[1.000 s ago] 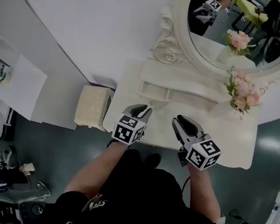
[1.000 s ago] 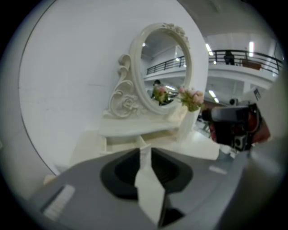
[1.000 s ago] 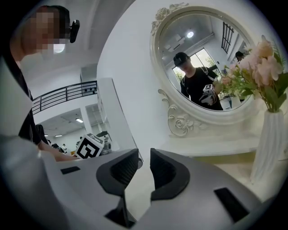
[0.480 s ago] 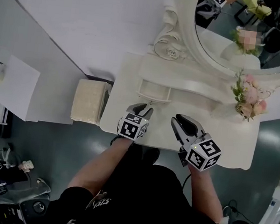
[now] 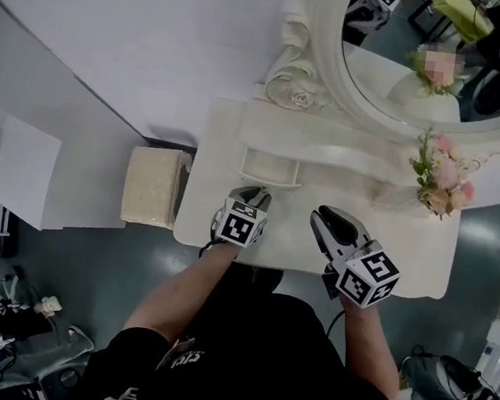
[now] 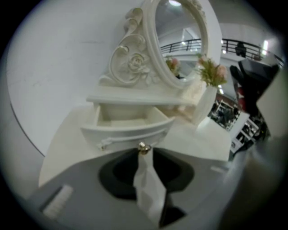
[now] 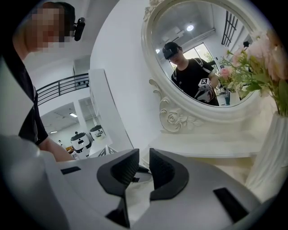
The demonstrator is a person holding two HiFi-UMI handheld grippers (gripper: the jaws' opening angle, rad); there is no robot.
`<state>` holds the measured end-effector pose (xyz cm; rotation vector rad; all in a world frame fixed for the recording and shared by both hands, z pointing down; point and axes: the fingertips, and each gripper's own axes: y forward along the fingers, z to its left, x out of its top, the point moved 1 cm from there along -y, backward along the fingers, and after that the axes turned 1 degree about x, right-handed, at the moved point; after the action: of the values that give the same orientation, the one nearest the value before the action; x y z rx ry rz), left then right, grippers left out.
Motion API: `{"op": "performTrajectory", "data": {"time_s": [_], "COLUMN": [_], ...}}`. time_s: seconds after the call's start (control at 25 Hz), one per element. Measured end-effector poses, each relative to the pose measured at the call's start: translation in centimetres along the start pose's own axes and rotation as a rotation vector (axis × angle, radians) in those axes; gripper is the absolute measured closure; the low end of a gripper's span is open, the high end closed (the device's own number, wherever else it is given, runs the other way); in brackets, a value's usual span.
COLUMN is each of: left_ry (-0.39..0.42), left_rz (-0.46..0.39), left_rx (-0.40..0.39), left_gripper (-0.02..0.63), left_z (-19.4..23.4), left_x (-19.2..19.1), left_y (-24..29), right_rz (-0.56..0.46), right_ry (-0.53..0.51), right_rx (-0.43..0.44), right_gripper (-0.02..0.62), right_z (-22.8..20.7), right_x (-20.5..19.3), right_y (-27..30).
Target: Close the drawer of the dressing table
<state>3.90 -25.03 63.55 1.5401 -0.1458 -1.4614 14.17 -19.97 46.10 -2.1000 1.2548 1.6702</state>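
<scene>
Standing open on the dressing table (image 5: 405, 257), the drawer (image 5: 270, 167) runs lengthwise across the top, its curved front facing the person. The left gripper's (image 5: 252, 195) jaws are closing with the gold knob (image 6: 143, 148) between their tips. The right gripper (image 5: 327, 219) hovers slightly parted, empty.

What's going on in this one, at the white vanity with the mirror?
A person stands at a white dressing table with a hand-held gripper in each hand. Its small drawer is pulled out. The left hand-held gripper is lined up with the drawer front, its jaws closing, with the gold knob just at their tips and not gripped. The right hand-held gripper hovers over the tabletop beside it, jaws slightly apart and empty. The drawer is not yet pushed in.
</scene>
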Motion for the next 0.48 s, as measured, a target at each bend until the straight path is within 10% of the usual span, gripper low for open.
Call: {"op": "performTrajectory", "data": {"time_s": [0.48], "left_ry": [-0.012], "left_rz": [-0.024], "left_rx": [-0.02], "left_gripper": [0.514], "left_z": [0.4], "left_x": [1.5], "left_y": [-0.7], "right_rz": [0.008], "right_ry": [-0.025], "right_rx": [-0.032], "right_gripper": [0.532], "right_z": [-1.2], "right_x": [0.5], "right_y": [0.7]}}
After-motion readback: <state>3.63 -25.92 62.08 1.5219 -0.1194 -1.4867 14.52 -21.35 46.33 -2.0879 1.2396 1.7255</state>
